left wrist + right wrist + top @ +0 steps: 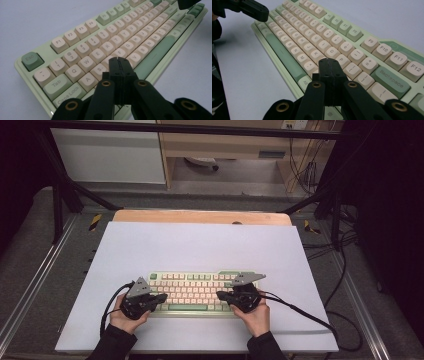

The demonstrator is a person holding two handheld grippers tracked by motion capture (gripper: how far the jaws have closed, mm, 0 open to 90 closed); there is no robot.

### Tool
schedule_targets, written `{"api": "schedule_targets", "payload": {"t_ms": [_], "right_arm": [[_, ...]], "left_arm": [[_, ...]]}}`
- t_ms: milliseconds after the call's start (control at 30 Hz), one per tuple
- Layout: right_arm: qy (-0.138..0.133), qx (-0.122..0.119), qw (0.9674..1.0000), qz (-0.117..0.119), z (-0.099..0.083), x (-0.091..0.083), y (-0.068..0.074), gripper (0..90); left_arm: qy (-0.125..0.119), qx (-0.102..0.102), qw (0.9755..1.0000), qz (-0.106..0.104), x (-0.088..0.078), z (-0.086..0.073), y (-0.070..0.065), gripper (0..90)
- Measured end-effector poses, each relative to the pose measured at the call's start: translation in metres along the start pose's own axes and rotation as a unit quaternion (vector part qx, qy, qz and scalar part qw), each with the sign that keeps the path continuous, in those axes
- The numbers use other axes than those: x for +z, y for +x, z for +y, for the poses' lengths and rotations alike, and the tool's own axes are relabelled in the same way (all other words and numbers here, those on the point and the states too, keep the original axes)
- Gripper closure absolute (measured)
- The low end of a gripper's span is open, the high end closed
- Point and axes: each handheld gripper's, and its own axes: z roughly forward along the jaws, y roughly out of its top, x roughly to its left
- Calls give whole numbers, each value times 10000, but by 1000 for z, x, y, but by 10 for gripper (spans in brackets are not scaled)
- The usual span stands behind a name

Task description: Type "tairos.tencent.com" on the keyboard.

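A pale green keyboard (192,292) with cream and green keys lies on a white board near the front edge. My left gripper (163,297) hovers over its left end, jaws pressed together with nothing between them. In the left gripper view the left gripper (119,60) is over the keyboard (105,47), tips above the home row near the S and D keys. My right gripper (220,295) is over the keyboard's right part, also shut and empty. In the right gripper view the right gripper (329,61) stands above the keyboard (332,47) near the right-hand letter keys.
The white board (200,245) rests on a wooden table (200,216) inside a dark metal frame. Black cables (300,312) trail from the grippers across the board's right side. The left gripper's tip (258,11) shows far off in the right gripper view.
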Motion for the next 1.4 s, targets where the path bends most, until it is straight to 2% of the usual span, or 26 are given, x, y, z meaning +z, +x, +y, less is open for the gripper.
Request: {"api": "schedule_targets", "payload": {"t_ms": [167, 500, 800, 1033, 1400], "right_arm": [[2, -46, 10000, -12, 4, 3, 2, 900], [28, 36, 10000, -62, 10, 13, 4, 900], [68, 35, 9999, -103, 17, 31, 7, 900], [109, 100, 9997, -206, 20, 43, 4, 900], [193, 159, 9992, -303, 19, 52, -2, 900]], "left_arm": [[-13, -52, 10000, 57, -5, -4, 4, 899], [-49, -109, 9998, 136, -12, -11, 13, 899], [-71, -151, 9997, 165, -15, -14, 18, 899], [-96, -171, 9997, 170, -16, -15, 19, 899], [-135, -188, 9996, 163, -18, -15, 20, 899]]}}
